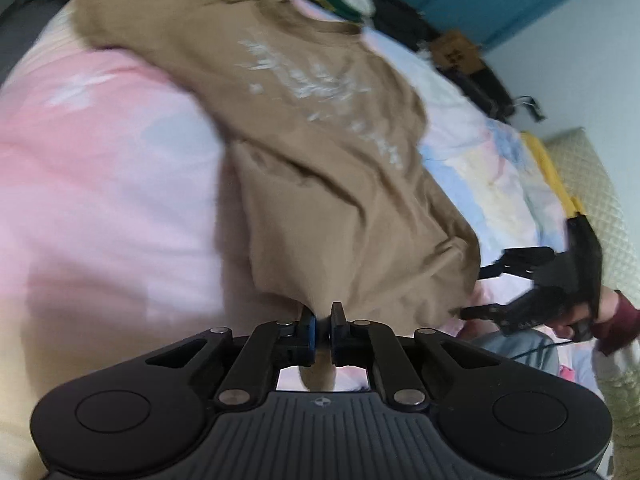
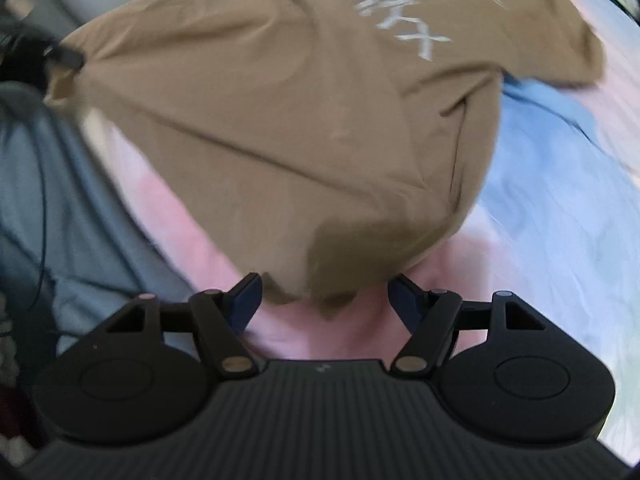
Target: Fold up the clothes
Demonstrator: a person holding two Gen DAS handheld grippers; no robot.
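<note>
A tan T-shirt with white print lies spread on the bed, print side up. My left gripper is shut on a corner of its hem, and the cloth pulls taut from the pinch. In the right wrist view that same corner is bunched in the left gripper at the far left. My right gripper stands open, its blue pads either side of the other hem corner of the T-shirt and not pressing on it. The left wrist view shows the right gripper open, just off the shirt's edge.
A pastel pink and blue bed cover lies under the shirt. A hand in a maroon sleeve holds the right gripper. Blue-grey fabric lies at the near left. Dark clutter and a quilted cream cushion sit along the far side.
</note>
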